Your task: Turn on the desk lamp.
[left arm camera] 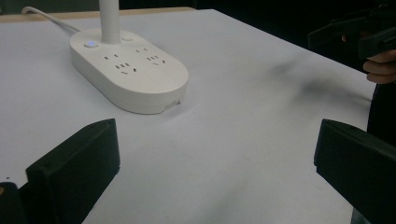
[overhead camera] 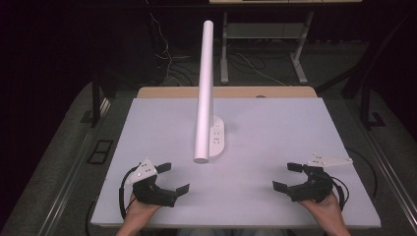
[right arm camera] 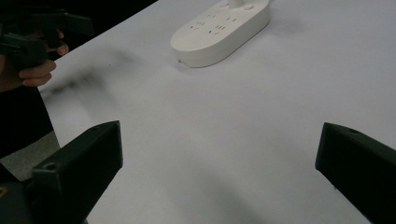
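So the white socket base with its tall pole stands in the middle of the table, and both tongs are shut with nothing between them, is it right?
Not quite. Both tongs, left and right, stand open, as the high view shows. The rest holds: the white socket base with its pole stands mid-table, and nothing is between the jaws.

Light: overhead light is brightening the white worktop (overhead camera: 275, 147) while the surroundings are staying dark.
Shadows: soft grey smudges are lying on the worktop in both gripper views.
Focus: near jaws are blurring slightly.

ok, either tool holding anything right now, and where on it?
Nothing is held. The left tool and the right tool both stand open over the bare table, apart from the white lamp base with sockets.
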